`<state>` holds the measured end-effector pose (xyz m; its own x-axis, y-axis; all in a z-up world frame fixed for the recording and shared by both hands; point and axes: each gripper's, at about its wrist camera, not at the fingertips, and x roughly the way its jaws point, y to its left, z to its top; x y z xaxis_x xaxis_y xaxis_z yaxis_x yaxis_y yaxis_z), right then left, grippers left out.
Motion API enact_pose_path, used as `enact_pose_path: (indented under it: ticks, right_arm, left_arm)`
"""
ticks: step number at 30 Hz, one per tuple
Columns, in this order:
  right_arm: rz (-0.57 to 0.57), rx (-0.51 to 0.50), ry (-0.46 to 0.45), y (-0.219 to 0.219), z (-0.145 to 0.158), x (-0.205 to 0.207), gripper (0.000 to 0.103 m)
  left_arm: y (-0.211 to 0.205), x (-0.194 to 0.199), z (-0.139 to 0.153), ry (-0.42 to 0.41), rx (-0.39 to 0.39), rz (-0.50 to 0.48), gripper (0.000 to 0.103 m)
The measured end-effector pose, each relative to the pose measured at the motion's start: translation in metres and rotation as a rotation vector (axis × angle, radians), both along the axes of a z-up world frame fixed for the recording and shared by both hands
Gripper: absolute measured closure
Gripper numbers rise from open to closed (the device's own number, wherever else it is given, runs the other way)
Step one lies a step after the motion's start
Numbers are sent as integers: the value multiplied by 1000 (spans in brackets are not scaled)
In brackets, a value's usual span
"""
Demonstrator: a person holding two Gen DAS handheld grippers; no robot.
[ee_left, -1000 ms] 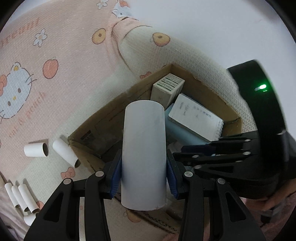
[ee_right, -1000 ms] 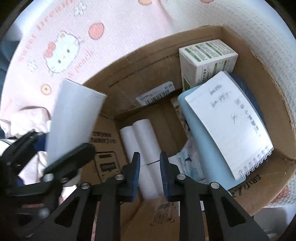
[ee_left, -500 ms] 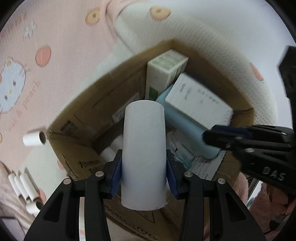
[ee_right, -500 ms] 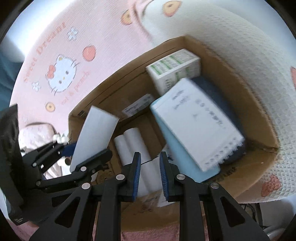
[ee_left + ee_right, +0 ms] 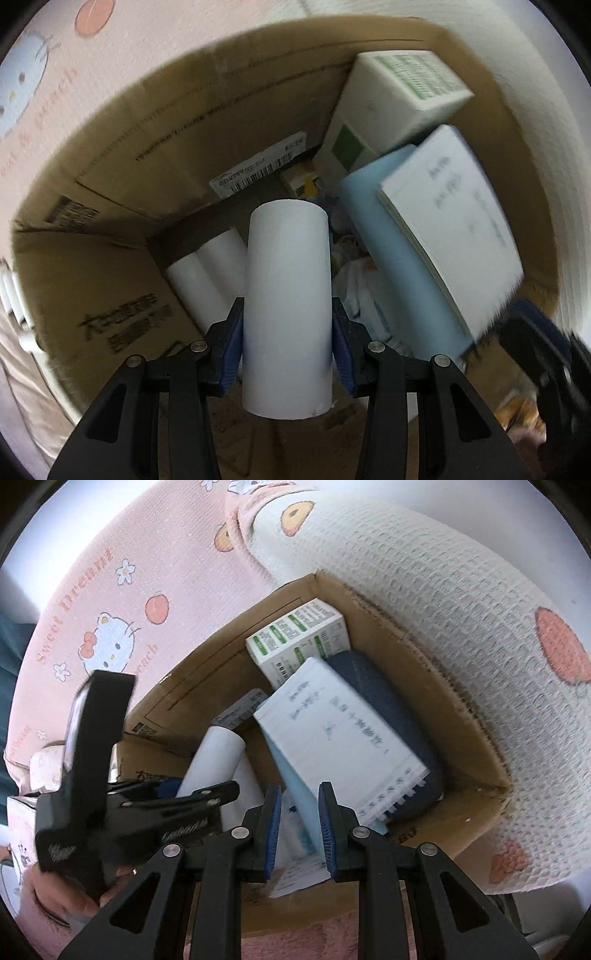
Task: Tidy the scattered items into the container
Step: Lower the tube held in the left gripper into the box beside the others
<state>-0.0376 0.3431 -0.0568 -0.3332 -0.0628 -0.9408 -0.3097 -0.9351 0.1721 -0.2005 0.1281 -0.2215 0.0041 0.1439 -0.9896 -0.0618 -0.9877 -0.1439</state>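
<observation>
My left gripper (image 5: 288, 343) is shut on a white paper roll (image 5: 287, 302) and holds it inside the cardboard box (image 5: 177, 140), above two white rolls (image 5: 210, 273) lying on the box floor. The same roll (image 5: 214, 764) and the left gripper (image 5: 166, 805) show in the right wrist view. My right gripper (image 5: 300, 830) is empty, its jaws a narrow gap apart, above the box's near edge (image 5: 454, 834). The box also holds a spiral notebook (image 5: 340, 734), a light blue book (image 5: 399, 266) and a green-and-white carton (image 5: 299, 638).
The box sits on a pink Hello Kitty blanket (image 5: 110, 602) beside a white waffle-weave blanket (image 5: 424, 590). More white rolls (image 5: 11, 291) lie outside the box at the left edge of the left wrist view.
My left gripper has moved forward and down into the box with the roll. My right gripper has pulled back and up from the box.
</observation>
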Motion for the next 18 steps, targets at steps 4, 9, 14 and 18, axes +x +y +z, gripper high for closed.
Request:
enact_pose_path:
  ticks: [4, 9, 14, 18]
  right_arm:
    - [-10, -10, 12, 8, 1, 2, 85]
    - [-9, -25, 23, 13, 0, 5, 85]
    - [-8, -27, 17, 12, -7, 5, 85]
    - [4, -30, 8, 7, -11, 4, 85]
  left_arm:
    - [-1, -9, -17, -3, -17, 101, 57]
    - [-12, -18, -36, -15, -12, 239, 57]
    - [-21, -21, -58, -65, 21, 349, 57]
    - [-30, -22, -68, -59, 63, 402, 57]
